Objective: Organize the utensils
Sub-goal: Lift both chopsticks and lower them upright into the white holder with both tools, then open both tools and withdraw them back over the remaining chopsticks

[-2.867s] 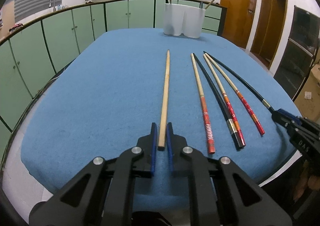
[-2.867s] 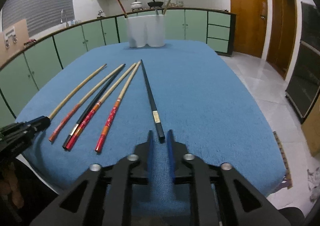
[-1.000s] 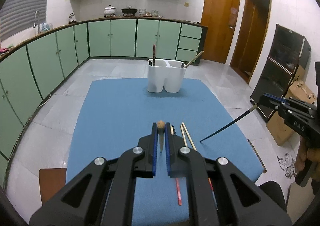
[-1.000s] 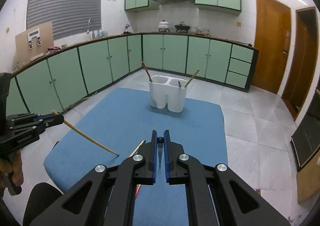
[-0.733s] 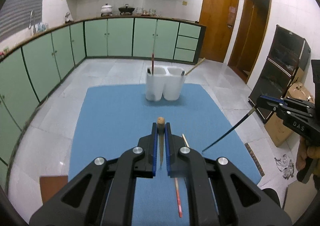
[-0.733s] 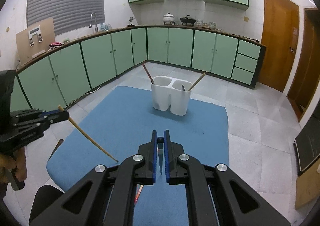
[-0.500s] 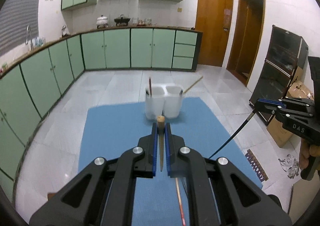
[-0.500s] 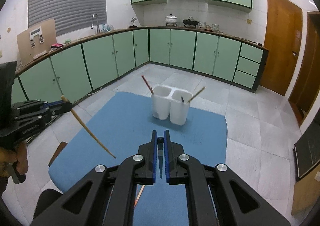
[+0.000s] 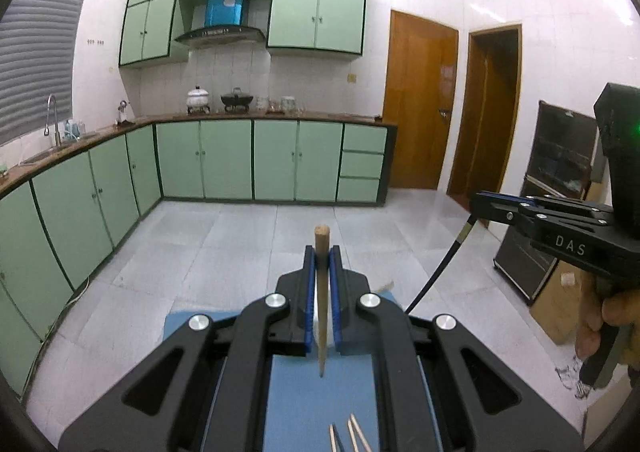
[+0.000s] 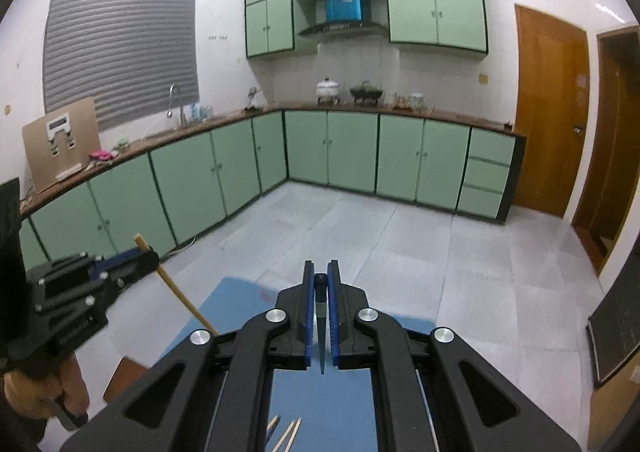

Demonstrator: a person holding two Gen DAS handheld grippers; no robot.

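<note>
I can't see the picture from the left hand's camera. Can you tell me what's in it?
The left gripper has its blue fingers shut on a wooden chopstick that hangs tip-down over a blue table. At the right, the right gripper holds a black chopstick the same way. Behind them are green kitchen cabinets and brown doors.

Matt wooden chopstick (image 9: 321, 252), glossy black chopstick (image 9: 440, 272), blue cloth table cover (image 9: 320, 404).
</note>
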